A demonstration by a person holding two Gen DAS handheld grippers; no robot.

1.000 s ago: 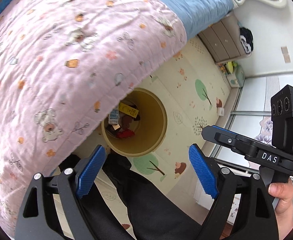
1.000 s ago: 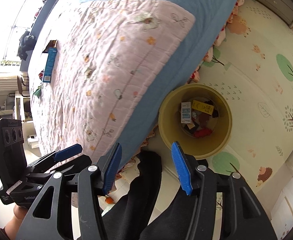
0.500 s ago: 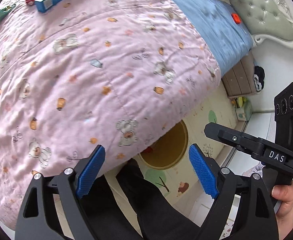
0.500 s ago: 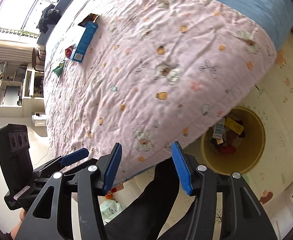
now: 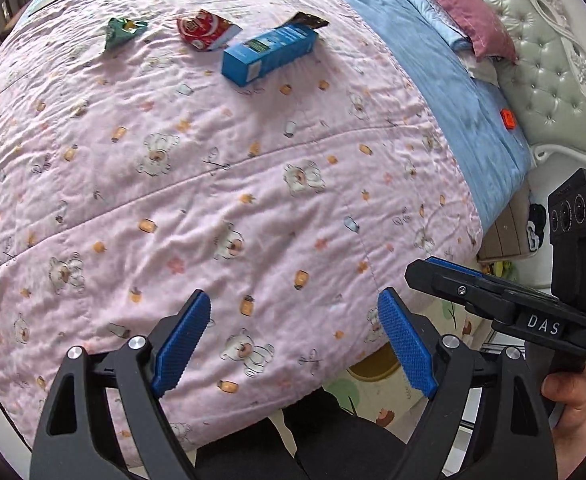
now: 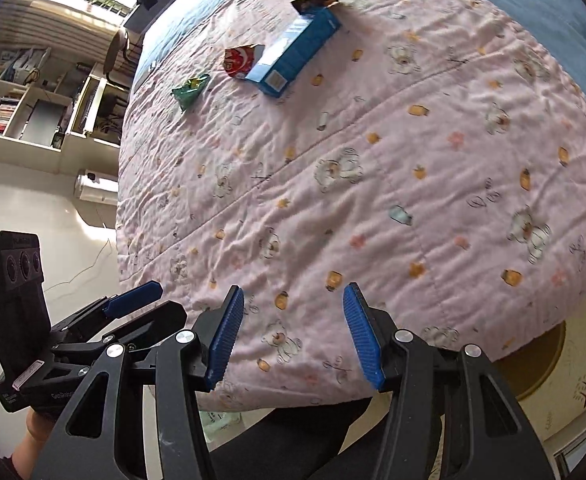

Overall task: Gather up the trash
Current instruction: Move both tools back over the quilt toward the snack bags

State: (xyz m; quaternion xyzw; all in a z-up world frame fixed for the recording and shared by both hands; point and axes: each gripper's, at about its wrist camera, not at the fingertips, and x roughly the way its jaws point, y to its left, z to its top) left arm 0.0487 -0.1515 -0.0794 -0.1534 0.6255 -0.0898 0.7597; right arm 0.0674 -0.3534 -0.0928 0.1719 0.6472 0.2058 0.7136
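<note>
Trash lies on the far part of the pink quilt [image 5: 213,184]: a blue carton [image 5: 267,55], a red wrapper [image 5: 205,32], a green wrapper [image 5: 123,32] and a dark wrapper [image 5: 309,21] behind the carton. In the right wrist view the carton [image 6: 297,54], red wrapper [image 6: 239,62] and green wrapper [image 6: 189,90] show too. The yellow bin [image 6: 541,364] stands on the floor by the bed, mostly hidden by the quilt edge. My left gripper [image 5: 293,340] is open and empty over the near quilt. My right gripper [image 6: 291,336] is open and empty beside it.
A blue sheet [image 5: 453,92] with pillows [image 5: 461,12] and a padded headboard [image 5: 549,80] lie to the right. A small orange object [image 5: 508,118] sits on the sheet. Shelves and a desk [image 6: 45,100] stand left of the bed. A patterned play mat [image 6: 585,380] covers the floor.
Both grippers have swung up from the bin toward the bed top. The bin has dropped almost out of view and the trash on the quilt has come into view. Both stay open.
</note>
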